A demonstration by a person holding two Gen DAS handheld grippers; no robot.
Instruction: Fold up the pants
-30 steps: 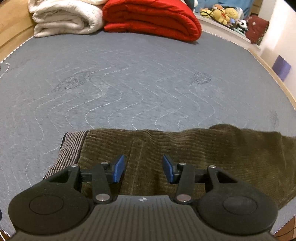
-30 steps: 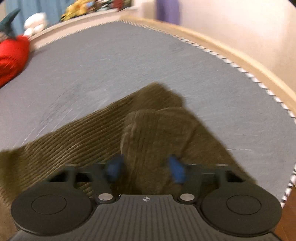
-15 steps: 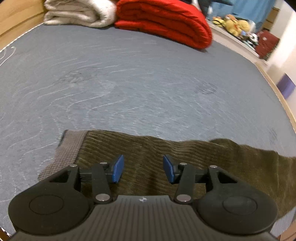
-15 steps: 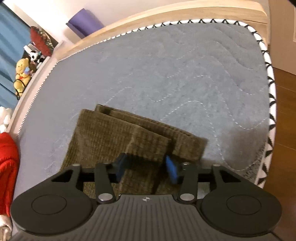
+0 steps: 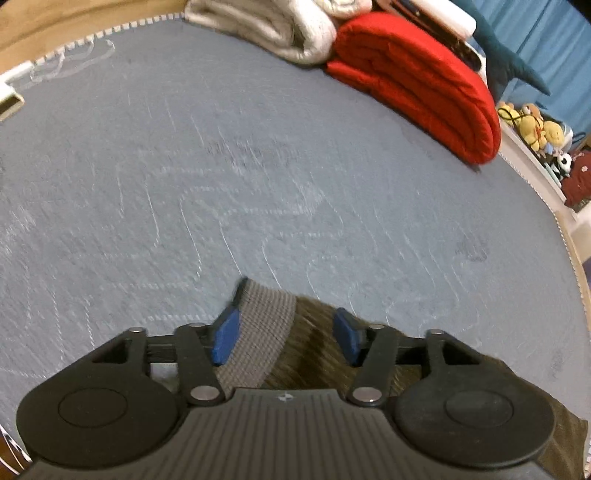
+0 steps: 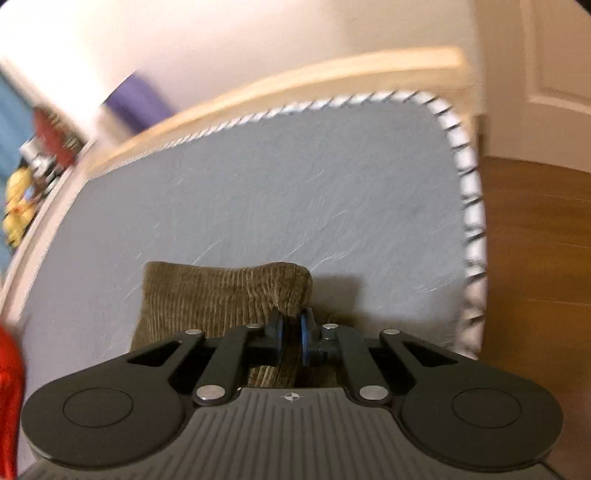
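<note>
Pants: olive-brown corduroy pants, lay flat on the grey quilted bed along its near edge, at 6 o'clock in both wrist views.
Waistband: grey ribbed waistband sat at the left end of the garment, directly between the left jaws, running from 11 toward 6 o'clock in the left view.
Left gripper: left gripper hovered low over the waistband end; jaws stood wide, one blue pad on each side of the band, nothing clamped. Judged as lined up to take that end, so the waist could be anchored or lifted.
Right gripper: right gripper had its jaws narrow, pinched onto a raised ridge of corduroy at the leg end. Cloth bunched up just above the pads, at 12 o'clock of the jaws, which suggested a lift rather than a press.
Leg end: hem region appeared as a short doubled slab, near the bed's corner with the striped piping at 3 o'clock.
Reason for hold: one end gripped, the other straddled; probably to carry the leg end toward the waist for a fold.
Clutter: red folded duvet and white blanket sat well apart at 1 and 12 o'clock, clear of the fold path.
Caveat: both views motion-blurred; layer count in the right pinch could not be told.
</note>
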